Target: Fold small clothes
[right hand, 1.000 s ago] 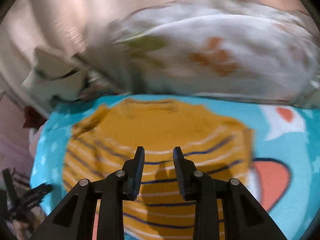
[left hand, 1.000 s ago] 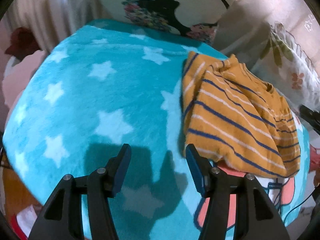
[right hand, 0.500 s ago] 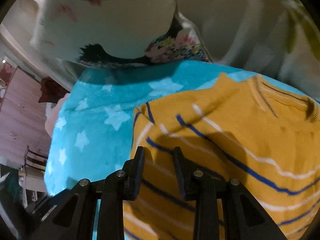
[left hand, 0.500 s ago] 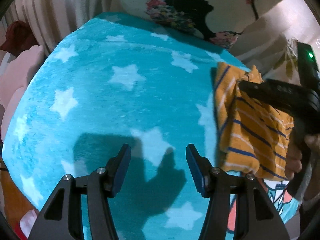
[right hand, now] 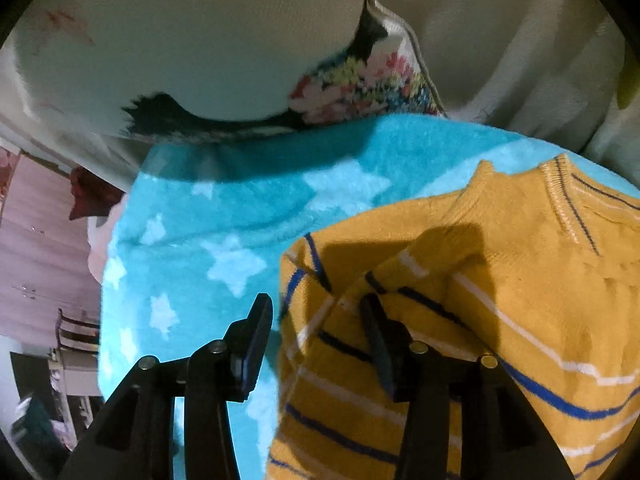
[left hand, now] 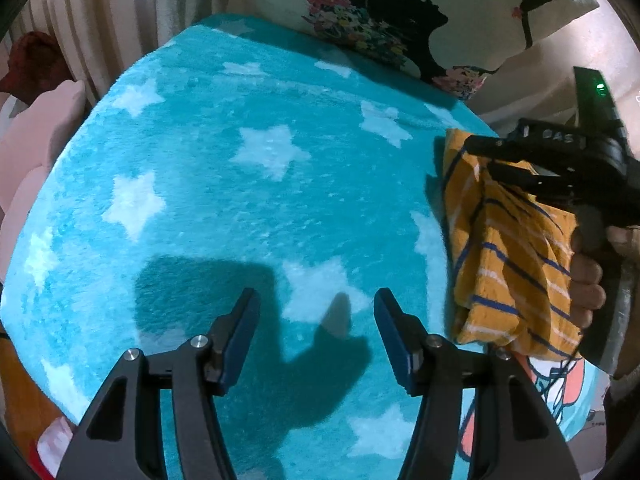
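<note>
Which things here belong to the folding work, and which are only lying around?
For the job:
- mustard-yellow knitted top with blue and white stripes
- right tongs, open over its edge

Lying about:
- turquoise fleece blanket with white stars
- white printed pillow

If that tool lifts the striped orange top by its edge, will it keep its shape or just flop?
The striped top will probably flop: it already lies in soft creases and folds. It looks thin and light, so one edge should lift easily while the rest hangs or drags. The fluffy star blanket may cling to it a little. The right tool has just been opening astride the top's left edge.
</note>
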{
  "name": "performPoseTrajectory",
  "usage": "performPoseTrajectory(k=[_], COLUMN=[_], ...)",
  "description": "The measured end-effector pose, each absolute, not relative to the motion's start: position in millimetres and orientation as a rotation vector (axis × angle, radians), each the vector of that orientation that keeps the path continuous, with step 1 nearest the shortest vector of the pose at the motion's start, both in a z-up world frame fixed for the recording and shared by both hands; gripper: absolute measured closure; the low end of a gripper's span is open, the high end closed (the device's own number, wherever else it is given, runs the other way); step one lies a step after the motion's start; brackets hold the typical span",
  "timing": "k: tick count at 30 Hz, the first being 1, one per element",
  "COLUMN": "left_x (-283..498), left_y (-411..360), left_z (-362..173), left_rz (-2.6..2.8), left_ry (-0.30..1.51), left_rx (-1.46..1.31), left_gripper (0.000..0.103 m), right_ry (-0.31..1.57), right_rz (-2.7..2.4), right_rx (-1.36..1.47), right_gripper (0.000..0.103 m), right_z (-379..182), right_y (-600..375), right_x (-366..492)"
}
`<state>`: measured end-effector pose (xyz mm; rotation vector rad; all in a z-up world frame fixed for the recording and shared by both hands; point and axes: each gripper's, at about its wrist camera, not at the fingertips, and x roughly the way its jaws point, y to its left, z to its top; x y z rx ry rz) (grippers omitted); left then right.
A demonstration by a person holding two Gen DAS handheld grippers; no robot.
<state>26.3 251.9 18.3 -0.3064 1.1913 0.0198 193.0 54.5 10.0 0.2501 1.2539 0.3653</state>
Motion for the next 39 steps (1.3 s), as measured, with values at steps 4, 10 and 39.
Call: performPoseTrajectory(k=[4,10,39], left_x=[29.6,32.5,32.4], left_y=[248.7,244.0,231.7], left_z=[14.3,8.7,17.8], left_rz=[0.012,0.009,0.02], left_ry=[1.203,1.226,1.216], left_rx=[-0.314,-0.295,-0.203], left_gripper=[0.042,0.042,0.042], right_ry=[1.238,1.229,1.111], right_rz=[0.388,0.315,0.207], right_rx=[0.203,-0.053,-0.119], right_gripper=[0.044,0.038,0.083], right_z=[23.6,11.2,23.0], right_y=[67.9,106.2,95.4], right_x=[180.1,162.9,132.2])
